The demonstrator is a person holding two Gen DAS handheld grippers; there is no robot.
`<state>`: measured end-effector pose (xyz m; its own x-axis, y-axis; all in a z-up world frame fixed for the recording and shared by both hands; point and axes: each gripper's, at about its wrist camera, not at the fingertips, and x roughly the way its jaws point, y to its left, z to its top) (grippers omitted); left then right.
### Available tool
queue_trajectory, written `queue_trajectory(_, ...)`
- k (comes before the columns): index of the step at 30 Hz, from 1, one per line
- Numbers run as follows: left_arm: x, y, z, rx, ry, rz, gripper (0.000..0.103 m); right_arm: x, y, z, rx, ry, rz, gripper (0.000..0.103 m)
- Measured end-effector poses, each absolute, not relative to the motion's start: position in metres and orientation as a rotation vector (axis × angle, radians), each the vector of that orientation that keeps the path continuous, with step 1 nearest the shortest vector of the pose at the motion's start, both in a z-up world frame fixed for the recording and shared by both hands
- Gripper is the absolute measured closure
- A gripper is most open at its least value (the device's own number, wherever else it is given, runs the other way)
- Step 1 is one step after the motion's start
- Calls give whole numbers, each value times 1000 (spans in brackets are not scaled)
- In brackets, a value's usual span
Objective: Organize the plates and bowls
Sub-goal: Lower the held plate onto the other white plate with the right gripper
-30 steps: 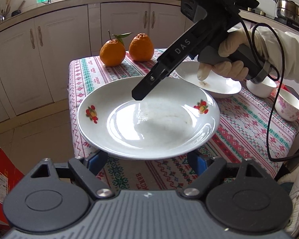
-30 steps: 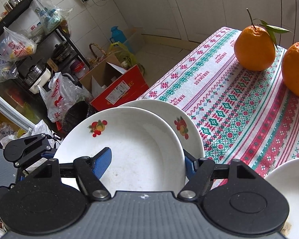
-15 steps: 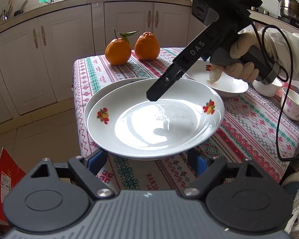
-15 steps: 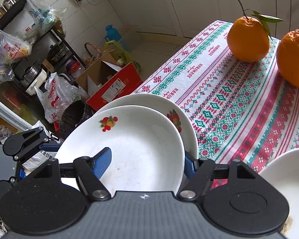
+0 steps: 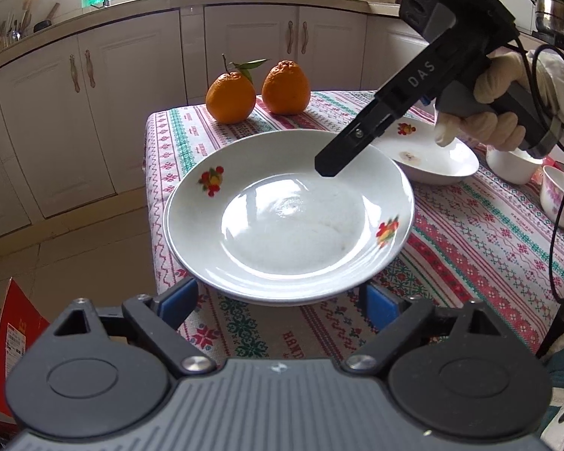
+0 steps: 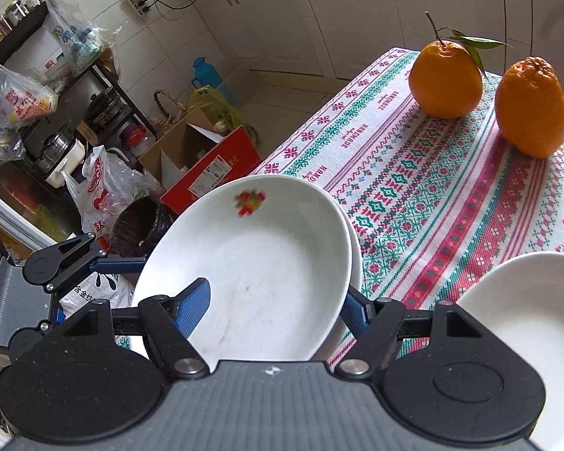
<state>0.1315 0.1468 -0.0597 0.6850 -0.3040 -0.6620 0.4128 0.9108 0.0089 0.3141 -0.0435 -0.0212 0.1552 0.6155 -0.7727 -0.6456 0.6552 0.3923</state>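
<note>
A white plate with fruit prints (image 5: 289,218) lies nested on a second white plate (image 5: 191,263) whose rim shows just beneath it, at the table's front left corner. My right gripper (image 6: 274,300) straddles the top plate's (image 6: 252,274) rim with its blue pads (image 6: 195,300) wide apart; it looks open, with one finger (image 5: 342,154) over the plate's far side. My left gripper (image 5: 282,297) is open, its blue pads (image 5: 176,300) at either side of the plates' near edge. A third white plate (image 5: 432,158) sits further right.
Two oranges (image 5: 259,90) stand at the table's far edge. Two small bowls (image 5: 560,199) sit at the right. The patterned tablecloth (image 5: 470,248) covers the table. Beyond the left edge are a red box (image 6: 210,176), bags and a shelf.
The top plate has come down and slid left onto the lower plate, so the two now nest. My right gripper moved with it; my left gripper drew back slightly.
</note>
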Motion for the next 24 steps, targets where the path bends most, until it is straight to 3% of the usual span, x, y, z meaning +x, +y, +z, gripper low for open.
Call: queue_trajectory(24, 128, 143, -60, 149, 680, -379, 7, 291, -47, -19, -94, 1056, 837, 18)
